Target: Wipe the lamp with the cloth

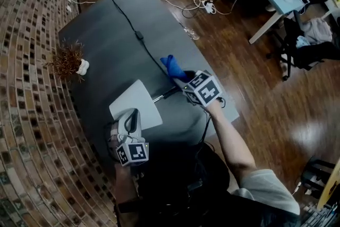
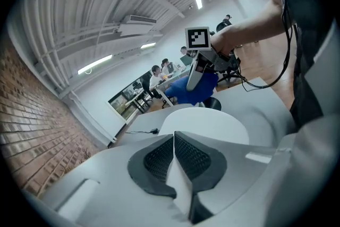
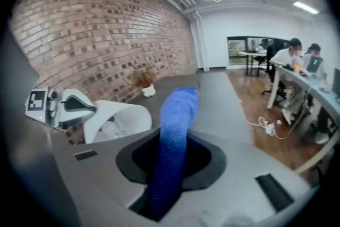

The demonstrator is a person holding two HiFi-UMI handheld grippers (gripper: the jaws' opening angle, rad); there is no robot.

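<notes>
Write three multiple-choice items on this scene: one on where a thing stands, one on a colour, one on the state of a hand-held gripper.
1. The potted plant stands:
A) on the table, at the side by the brick wall
B) on the wooden floor
C) between the two hand-held grippers

2. The cloth in the right hand-held gripper is:
A) red
B) blue
C) white

3. The left hand-held gripper is:
A) open above the table
B) shut on the rim of the lamp shade
C) shut on nothing

Answers:
1 A: the head view shows the plant at the table's edge nearest the bricks.
2 B: the head view and the right gripper view both show blue fabric.
3 B: the left gripper view shows its pads closed on a thin white edge.
</notes>
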